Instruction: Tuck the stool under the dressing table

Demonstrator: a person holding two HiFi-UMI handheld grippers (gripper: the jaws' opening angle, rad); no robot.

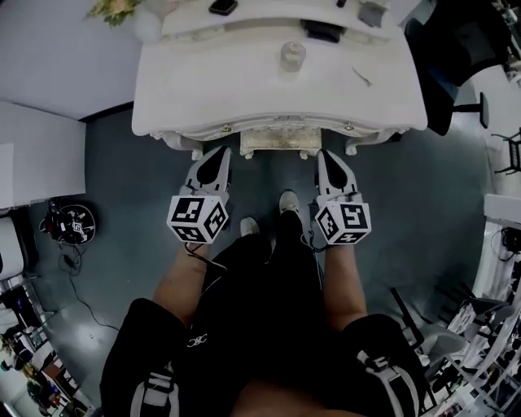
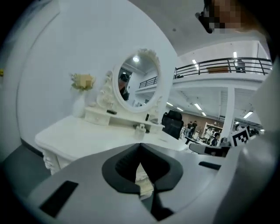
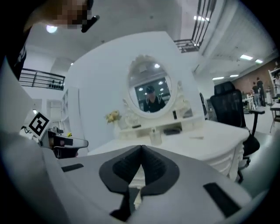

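Observation:
The white dressing table (image 1: 187,89) fills the top of the head view. A cream, carved edge that looks like the stool (image 1: 273,142) peeks out under the middle of its front rim; the rest is hidden by the tabletop. My left gripper (image 1: 218,156) and right gripper (image 1: 326,158) hang side by side just in front of the table, either side of that edge, both shut and empty. In the left gripper view the shut left gripper (image 2: 140,145) points at the table (image 2: 87,135). Its oval mirror (image 3: 152,94) lies beyond the shut right gripper (image 3: 141,147).
A glass jar (image 1: 292,55) and small dark items sit on the tabletop, flowers (image 1: 114,8) at its left back. A black office chair (image 1: 456,49) stands right of the table. Cables and a round device (image 1: 72,222) lie on the floor at left. The person's feet (image 1: 289,202) stand between the grippers.

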